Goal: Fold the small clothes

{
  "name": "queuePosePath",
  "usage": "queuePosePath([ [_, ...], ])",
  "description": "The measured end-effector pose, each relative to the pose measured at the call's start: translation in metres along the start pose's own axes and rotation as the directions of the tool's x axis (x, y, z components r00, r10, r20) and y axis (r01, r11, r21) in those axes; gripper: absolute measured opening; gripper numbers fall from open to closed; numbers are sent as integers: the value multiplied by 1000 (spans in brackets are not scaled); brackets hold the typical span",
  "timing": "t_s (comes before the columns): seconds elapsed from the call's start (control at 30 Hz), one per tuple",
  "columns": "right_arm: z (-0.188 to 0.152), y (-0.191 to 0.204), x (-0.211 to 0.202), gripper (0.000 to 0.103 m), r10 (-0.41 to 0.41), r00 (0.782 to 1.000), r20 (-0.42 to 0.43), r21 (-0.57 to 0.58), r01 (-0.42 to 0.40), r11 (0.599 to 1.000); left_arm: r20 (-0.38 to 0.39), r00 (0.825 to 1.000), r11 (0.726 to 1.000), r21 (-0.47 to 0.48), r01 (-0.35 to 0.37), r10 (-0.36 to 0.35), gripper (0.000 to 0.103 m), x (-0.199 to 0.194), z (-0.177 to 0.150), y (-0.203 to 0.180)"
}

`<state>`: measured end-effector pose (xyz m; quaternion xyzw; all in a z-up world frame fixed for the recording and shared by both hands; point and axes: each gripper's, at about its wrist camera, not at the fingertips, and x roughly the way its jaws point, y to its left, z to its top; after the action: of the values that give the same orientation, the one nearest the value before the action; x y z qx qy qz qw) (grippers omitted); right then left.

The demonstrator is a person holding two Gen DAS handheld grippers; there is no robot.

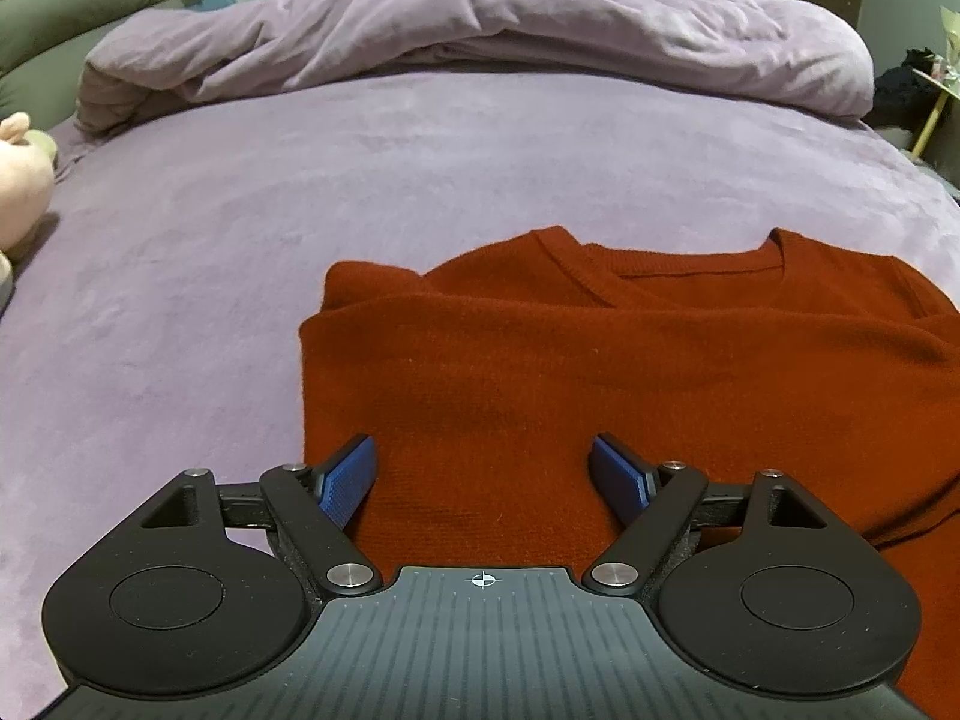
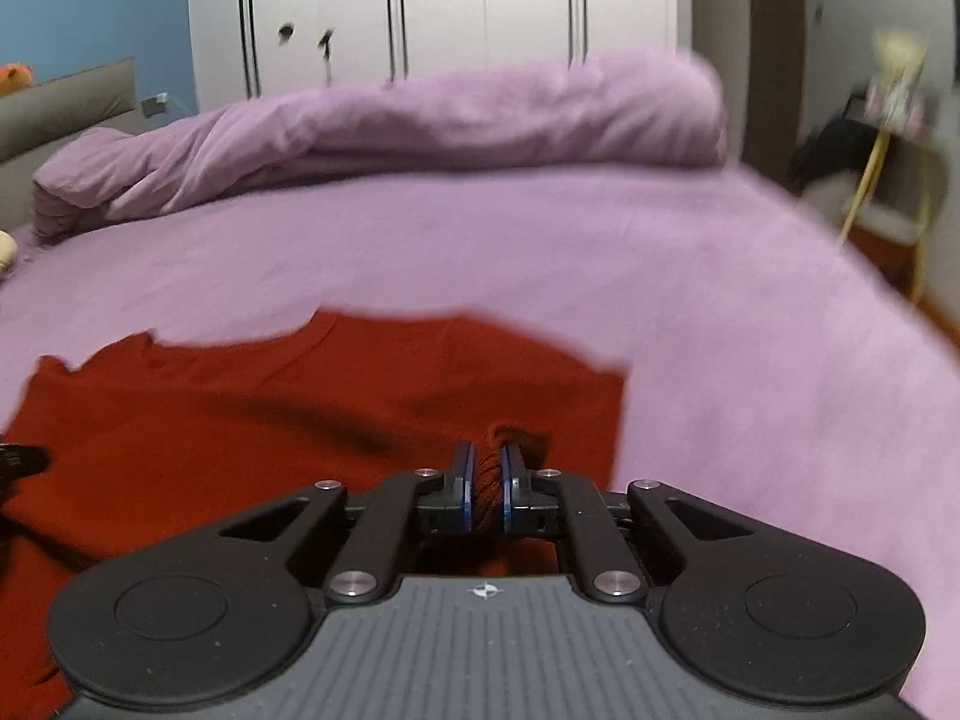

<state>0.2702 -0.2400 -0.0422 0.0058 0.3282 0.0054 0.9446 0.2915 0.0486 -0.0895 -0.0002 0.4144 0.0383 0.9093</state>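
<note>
A rust-red knitted sweater (image 1: 600, 360) lies flat on the purple bed, neckline at the far side, with its left sleeve folded in over the body. My left gripper (image 1: 483, 462) hovers over the sweater's near left part, its blue pads wide apart and nothing pinched between them. In the right wrist view, the same sweater (image 2: 240, 420) spreads to the left. My right gripper (image 2: 486, 468) is shut on a bunched fold of the red knit near the sweater's right edge. The picture there is blurred.
A rumpled purple duvet (image 1: 480, 30) is heaped along the far side of the bed (image 1: 240, 210). A pale plush toy (image 1: 21, 180) sits at the left edge. White wardrobe doors (image 2: 450, 12) stand behind. A small side table (image 2: 888, 120) with clutter is at the right.
</note>
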Motion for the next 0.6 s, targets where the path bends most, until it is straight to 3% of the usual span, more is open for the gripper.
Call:
queuePosePath([
  [0.1, 2, 7, 10, 6, -81, 997, -1, -69, 81, 994, -2, 1000, 1000, 7, -9, 9, 85, 0, -1, -2],
  [0.2, -5, 12, 33, 4, -167, 982, -88, -140, 154, 978, -10, 1000, 1000, 1, -2, 2, 86, -1, -1, 0],
  [0.3, 4, 15, 19, 5, -235, 971, -40, -79, 232, 970, 5, 1000, 1000, -21, 1, -1, 83, -10, 3, 4],
  [0.33, 6, 16, 12, 5, -215, 977, -15, -46, 214, 976, 16, 1000, 1000, -31, 6, -6, 83, -13, 5, 4],
  [0.43, 11, 43, 1, 5, -7, 1000, 14, -30, 8, 1000, 46, 997, 998, -33, 57, -55, 83, -13, 11, -3],
  [0.5, 8, 74, 4, 5, 132, 991, -6, -92, -132, 987, 30, 998, 998, 0, 58, -58, 83, -3, 14, -15],
  [0.6, 0, 106, 19, 6, 156, 988, -24, -186, -157, 970, 17, 999, 997, 64, 38, -39, 87, 19, 12, -29],
])
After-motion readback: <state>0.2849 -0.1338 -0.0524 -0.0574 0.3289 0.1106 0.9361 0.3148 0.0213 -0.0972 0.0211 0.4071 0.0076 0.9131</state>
